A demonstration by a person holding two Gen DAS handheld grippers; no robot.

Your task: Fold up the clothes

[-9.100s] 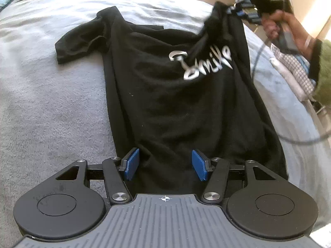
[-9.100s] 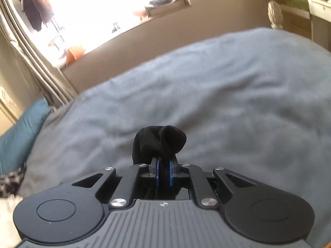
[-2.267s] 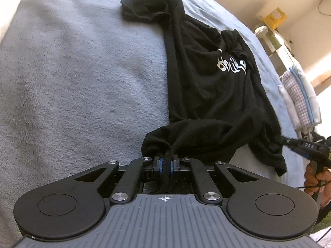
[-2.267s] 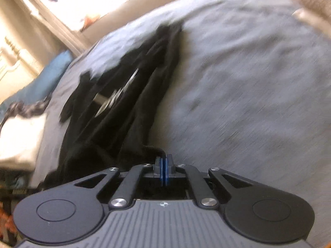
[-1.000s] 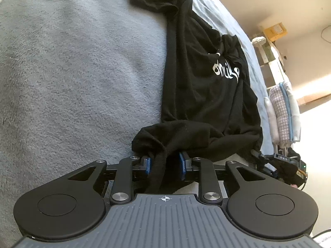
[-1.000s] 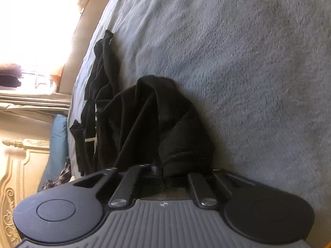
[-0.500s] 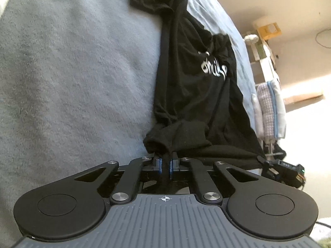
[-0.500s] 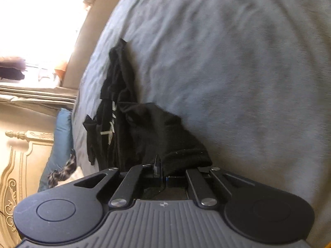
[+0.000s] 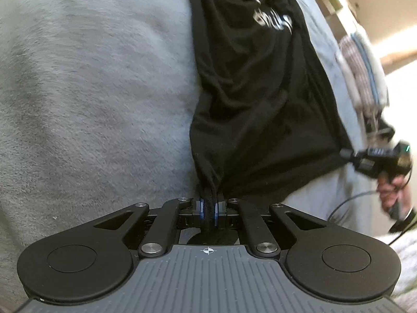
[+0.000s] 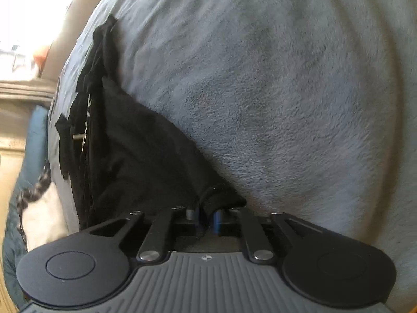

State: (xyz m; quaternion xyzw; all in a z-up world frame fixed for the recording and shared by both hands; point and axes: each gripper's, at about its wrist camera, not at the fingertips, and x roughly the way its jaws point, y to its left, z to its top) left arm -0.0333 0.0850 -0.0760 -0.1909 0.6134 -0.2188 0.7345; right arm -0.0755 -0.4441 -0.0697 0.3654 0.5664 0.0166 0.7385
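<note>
Stretched now between both grippers, the black shirt [image 9: 255, 83] has its near hem pulled taut across the grey blanket [image 9: 91, 91]. Left gripper [image 9: 207, 210] and right gripper [image 10: 207, 215] each clamp a hem corner, a spread suiting folding. Stacked laundry [image 9: 365, 73] sits far right, clear of it.

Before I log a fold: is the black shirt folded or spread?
Spread, not folded: the black shirt lies stretched lengthwise on the grey blanket, print showing, each hem corner pinched in shut jaws.
</note>
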